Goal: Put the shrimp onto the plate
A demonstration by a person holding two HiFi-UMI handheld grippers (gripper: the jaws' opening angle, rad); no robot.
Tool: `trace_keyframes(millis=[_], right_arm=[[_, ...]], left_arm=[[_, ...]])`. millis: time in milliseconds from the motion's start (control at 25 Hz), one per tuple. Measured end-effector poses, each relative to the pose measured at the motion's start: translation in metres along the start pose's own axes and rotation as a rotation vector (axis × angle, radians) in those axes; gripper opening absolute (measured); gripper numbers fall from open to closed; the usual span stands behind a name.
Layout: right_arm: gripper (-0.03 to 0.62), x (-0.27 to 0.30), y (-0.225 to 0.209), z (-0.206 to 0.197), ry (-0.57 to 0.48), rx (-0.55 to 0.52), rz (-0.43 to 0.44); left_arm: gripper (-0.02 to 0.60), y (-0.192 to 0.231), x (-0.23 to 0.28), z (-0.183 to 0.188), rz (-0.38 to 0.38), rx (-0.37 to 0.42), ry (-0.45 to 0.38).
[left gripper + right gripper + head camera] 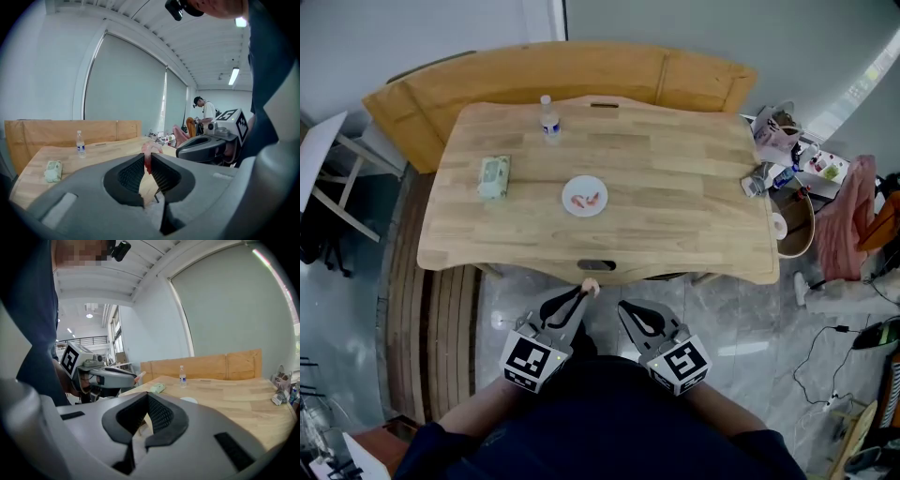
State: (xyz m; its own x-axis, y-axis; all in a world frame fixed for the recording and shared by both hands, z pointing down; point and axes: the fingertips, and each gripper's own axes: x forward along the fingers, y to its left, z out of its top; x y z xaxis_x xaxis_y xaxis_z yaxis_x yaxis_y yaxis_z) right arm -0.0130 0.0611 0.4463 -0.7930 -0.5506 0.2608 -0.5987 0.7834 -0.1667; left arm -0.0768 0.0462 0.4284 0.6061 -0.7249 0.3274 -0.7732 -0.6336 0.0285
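A small white plate (584, 215) sits in the middle of the wooden table (694, 206), with two pink shrimp (578, 199) lying on it. My left gripper (584, 293) hovers just off the table's near edge, shut on another pink shrimp (591, 286). In the left gripper view this shrimp (151, 149) pokes up from between the pads. Beside it, my right gripper (623, 307) is shut with nothing in it. The right gripper view shows its jaws (146, 398) closed and the plate (189, 400) far ahead on the table.
A water bottle (548, 118) stands at the table's far side. A green tissue pack (493, 176) lies to the left. Clutter (764, 178) sits at the right edge. A wooden bench (581, 70) runs behind the table. A person (206, 112) stands in the distance.
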Motion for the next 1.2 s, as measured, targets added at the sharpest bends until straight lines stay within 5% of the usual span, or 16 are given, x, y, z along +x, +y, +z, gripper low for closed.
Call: trace_keyframes(millis=[600, 1200], right_arm=[[0.009, 0.081, -0.030, 0.043, -0.009, 0.025, -0.115], [0.009, 0.096, -0.092, 0.052, -0.004, 0.025, -0.046]], left_arm=[[0.048, 0.101, 0.036, 0.010, -0.098, 0.022, 0.005], [0.048, 0.135, 0.110, 0.000, -0.026, 0.025, 0.088]])
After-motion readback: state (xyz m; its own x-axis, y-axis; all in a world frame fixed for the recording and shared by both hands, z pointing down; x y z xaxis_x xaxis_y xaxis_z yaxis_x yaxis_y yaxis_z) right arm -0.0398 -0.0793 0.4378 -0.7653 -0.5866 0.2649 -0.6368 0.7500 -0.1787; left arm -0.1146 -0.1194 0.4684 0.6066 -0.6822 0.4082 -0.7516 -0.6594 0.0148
